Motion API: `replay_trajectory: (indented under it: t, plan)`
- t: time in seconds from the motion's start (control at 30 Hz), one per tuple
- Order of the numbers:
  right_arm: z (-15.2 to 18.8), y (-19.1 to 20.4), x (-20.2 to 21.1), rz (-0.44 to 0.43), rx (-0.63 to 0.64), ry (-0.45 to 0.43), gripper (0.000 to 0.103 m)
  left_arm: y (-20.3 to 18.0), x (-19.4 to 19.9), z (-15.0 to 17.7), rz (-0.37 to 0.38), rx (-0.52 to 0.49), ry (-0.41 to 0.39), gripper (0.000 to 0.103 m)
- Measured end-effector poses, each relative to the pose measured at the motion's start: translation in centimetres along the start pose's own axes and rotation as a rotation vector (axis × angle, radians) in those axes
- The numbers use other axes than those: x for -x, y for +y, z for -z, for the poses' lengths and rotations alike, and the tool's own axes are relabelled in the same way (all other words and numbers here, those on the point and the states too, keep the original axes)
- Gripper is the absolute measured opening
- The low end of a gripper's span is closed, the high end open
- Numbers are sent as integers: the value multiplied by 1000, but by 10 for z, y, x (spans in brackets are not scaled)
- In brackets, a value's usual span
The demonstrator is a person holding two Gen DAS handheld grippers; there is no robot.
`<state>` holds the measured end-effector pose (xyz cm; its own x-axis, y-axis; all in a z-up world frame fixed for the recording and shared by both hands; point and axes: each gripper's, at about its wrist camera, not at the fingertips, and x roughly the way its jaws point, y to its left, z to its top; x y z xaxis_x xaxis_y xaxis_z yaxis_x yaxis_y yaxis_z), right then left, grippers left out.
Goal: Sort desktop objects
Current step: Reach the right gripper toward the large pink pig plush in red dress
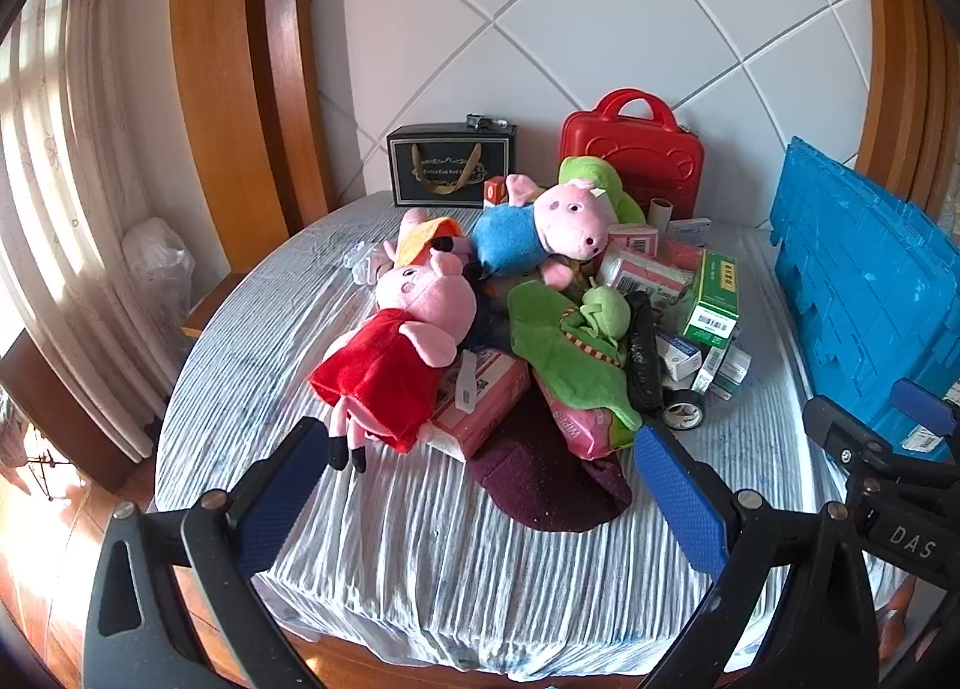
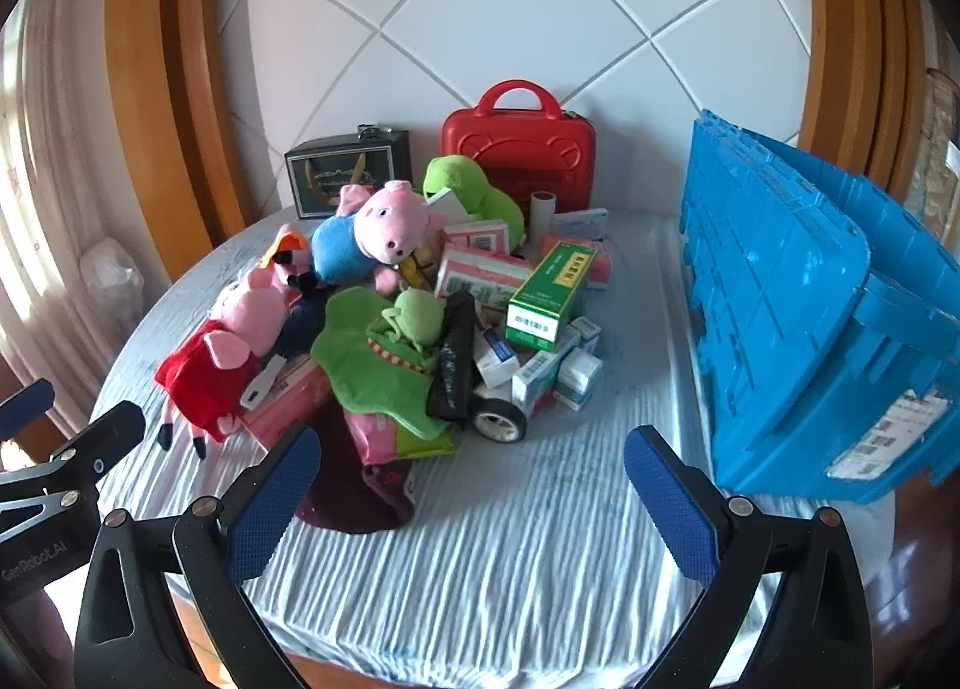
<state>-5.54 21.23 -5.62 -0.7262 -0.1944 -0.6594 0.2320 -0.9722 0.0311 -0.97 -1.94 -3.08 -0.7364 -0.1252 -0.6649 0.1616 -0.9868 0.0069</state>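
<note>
With both the left gripper [image 1: 480, 467] and right gripper [image 2: 471, 485] spread wide and empty, short of the heap, best to begin at its near edge: lower spread fingers astride the red-dressed pig plush [image 1: 390, 353] just beyond the left fingertips, leaving the green box [image 2: 549, 293] farther ahead

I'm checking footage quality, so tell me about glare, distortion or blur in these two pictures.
Left wrist view: strong fisheye bending of the wall tiles, dark vignette corners, sunlight blown out at the curtain. Right wrist view: same bending, blue crate bowed; the toy pile is sharp in both.
</note>
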Motion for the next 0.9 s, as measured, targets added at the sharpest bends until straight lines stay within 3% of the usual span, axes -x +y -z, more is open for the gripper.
replay_trajectory:
  t: [0.27, 0.5, 0.7, 0.9]
  plan:
    - [2, -9, -44, -68, 36, 59, 103, 23, -40, 14, -120, 77, 118, 103]
    - [-6, 4, -84, -131, 70, 131, 103, 59, -68, 14, -172, 153, 171, 103]
    - [-17, 40, -109, -154, 120, 165, 103, 84, -98, 0, -145, 163, 193, 103]
    - [-35, 79, -127, -126, 121, 169, 103, 109, -128, -18, -61, 131, 205, 103]
